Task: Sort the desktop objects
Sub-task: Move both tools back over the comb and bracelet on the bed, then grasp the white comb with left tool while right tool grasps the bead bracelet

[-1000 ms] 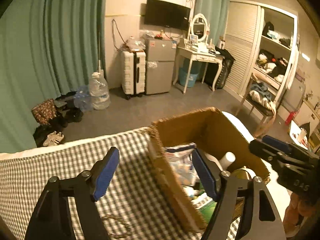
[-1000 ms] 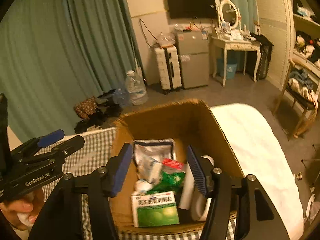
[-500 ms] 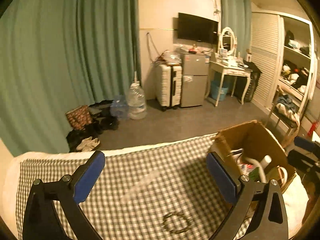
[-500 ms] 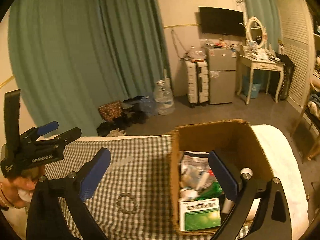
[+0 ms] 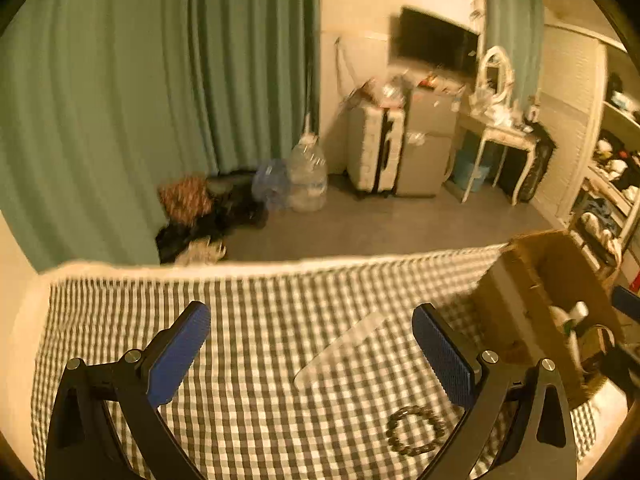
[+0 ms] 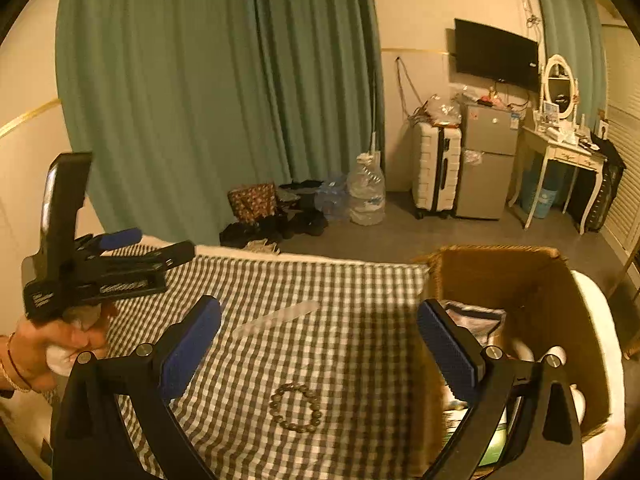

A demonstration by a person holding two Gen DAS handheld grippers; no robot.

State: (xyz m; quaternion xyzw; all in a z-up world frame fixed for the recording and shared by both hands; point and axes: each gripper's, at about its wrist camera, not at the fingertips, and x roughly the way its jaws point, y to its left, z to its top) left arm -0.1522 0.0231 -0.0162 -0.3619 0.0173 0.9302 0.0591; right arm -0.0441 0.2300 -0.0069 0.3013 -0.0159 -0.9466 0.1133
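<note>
A dark bead bracelet [image 6: 295, 407] lies on the checked cloth [image 6: 344, 320]; it also shows in the left wrist view [image 5: 415, 429]. A clear plastic ruler [image 6: 276, 315] lies further back, also seen in the left wrist view [image 5: 344, 350]. A cardboard box [image 6: 516, 280] holding packets and bottles stands at the right, also in the left wrist view [image 5: 552, 280]. My left gripper [image 5: 310, 354] is open and empty above the cloth; it shows from outside in the right wrist view [image 6: 152, 252]. My right gripper [image 6: 320, 350] is open and empty above the bracelet.
The cloth's far edge drops to the floor. Beyond it are green curtains [image 6: 220, 100], bags and water jugs [image 6: 366, 196], a white suitcase [image 6: 436, 168], a small fridge [image 6: 486, 160] and a dressing table [image 6: 560, 148].
Both grippers have pulled back and swung left, away from the box. Their jaws have opened wider. The bracelet and ruler have come into view.
</note>
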